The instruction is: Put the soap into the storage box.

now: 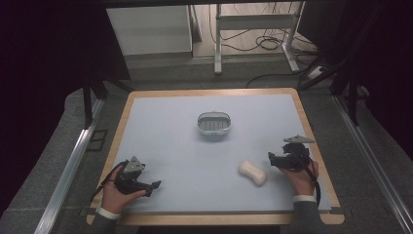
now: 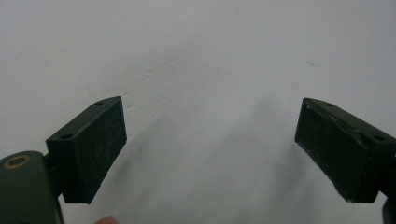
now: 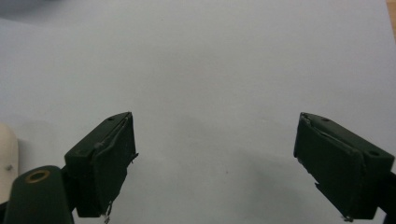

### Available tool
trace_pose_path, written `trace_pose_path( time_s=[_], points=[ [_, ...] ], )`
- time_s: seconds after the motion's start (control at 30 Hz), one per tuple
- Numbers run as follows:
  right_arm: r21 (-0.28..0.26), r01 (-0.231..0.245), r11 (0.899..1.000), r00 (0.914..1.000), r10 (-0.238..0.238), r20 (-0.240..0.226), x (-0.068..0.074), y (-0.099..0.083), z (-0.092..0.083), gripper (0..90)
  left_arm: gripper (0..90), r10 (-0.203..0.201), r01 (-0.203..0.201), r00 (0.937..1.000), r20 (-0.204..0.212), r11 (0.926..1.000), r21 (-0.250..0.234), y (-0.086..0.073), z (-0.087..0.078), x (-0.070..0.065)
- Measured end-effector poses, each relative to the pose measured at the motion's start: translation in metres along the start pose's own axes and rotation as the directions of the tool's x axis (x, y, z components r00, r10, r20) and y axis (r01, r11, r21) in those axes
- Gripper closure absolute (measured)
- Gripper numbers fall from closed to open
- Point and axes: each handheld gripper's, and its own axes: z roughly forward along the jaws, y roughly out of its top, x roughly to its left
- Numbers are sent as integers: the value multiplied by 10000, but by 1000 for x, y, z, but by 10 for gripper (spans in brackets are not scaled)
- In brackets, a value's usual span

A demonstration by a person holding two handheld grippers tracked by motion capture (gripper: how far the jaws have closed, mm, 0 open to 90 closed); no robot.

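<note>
Jaws of both grippers stand wide apart with nothing between them. From the high view, the left gripper [image 1: 155, 185] sits low at the near left corner of the tabletop [image 1: 165, 126], close to the wooden front edge, its jaws aimed toward the middle; the left hand [image 1: 116, 194] grips it from below. The right gripper [image 1: 271, 157] hangs near the right edge, held by the right hand [image 1: 303, 176], jaws turned left toward the soap [image 1: 252, 173], which lies just beside them on the mat, apart from them, tilted across the near right part of the tabletop. A small dish [image 1: 213, 124] stands alone past the centre, well apart from the soap and both grippers, with bare mat all around it. Wide open surface runs between the two hands and on to the far edge. In the left gripper view, the left gripper [image 2: 210, 144] looks onto plain pale surface, the gap between the jaws free. In the right gripper view, the right gripper [image 3: 215, 158] faces bare mat as well; the soap [image 3: 7, 156] peeks in at the left border, outside the left-hand jaw, and a strip of wooden edge [image 3: 391, 9] shows at the top right corner.
</note>
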Motion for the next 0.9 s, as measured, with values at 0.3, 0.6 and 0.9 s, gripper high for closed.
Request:
trace_pose_path(
  time_s=[0.3,0.6,0.9],
  points=[
    [-62,7,10000,10000,-8,-58,-3,-1,-3,119,94,29,-29,10000,28,10000,17,0,1,-1],
    [-184,59,9998,10000,-58,21,-4,-2,-3,112,94,60,-61,10000,30,10000,48,0,2,-1],
    [-485,290,9984,9995,-296,-113,-1,0,-8,121,93,60,-60,10000,16,10000,37,0,1,0]
  ],
)
